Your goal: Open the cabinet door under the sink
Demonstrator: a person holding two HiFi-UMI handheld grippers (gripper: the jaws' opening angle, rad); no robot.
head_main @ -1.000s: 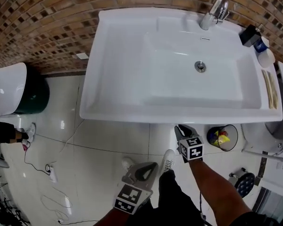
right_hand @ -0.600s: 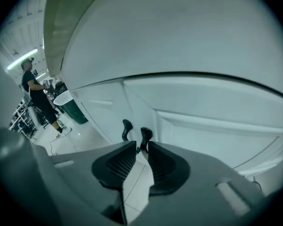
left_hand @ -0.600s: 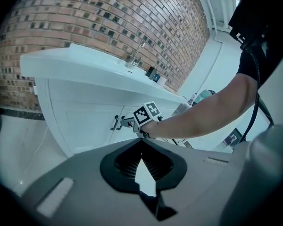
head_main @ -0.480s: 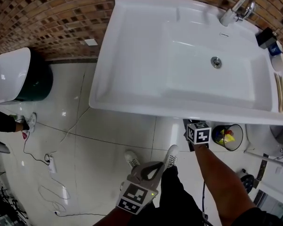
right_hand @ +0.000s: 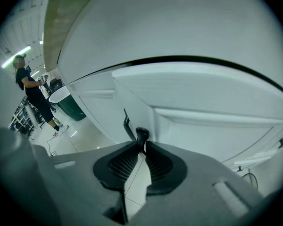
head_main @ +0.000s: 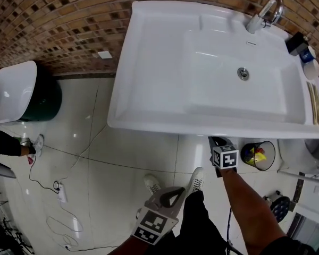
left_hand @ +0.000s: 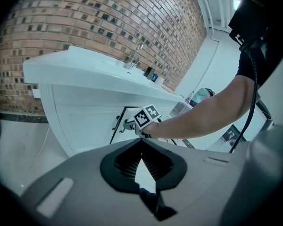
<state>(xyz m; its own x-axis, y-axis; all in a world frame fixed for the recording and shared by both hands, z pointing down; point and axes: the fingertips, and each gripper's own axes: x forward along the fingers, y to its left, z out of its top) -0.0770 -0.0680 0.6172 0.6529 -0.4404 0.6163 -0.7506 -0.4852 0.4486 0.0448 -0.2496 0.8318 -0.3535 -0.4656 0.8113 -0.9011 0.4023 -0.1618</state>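
Observation:
The white sink [head_main: 149, 62] sits over a white cabinet whose door [left_hand: 85, 121] faces me in the left gripper view. A dark gap runs along the door's top and side edge there. My right gripper [head_main: 215, 141] reaches under the sink's front rim. In the right gripper view it [right_hand: 141, 142] is shut on the dark door handle [right_hand: 141, 133]. The left gripper view shows the right gripper [left_hand: 126, 125] at the handle [left_hand: 117, 123]. My left gripper [head_main: 170, 193] hangs low over the floor, away from the cabinet. Its jaws [left_hand: 141, 150] meet at the tips with nothing between them.
A faucet [head_main: 266, 12] and small items stand at the sink's back right. A black waste bin [head_main: 258, 154] is on the floor right of the right gripper. A white-lidded green bin [head_main: 21, 97] stands at left. A cable [head_main: 61, 190] trails over the tiles. Another person [right_hand: 33, 91] stands beyond.
The head view has shifted, so the sink sits further right. My right gripper stays under the sink's front rim and my left gripper stays low over the floor.

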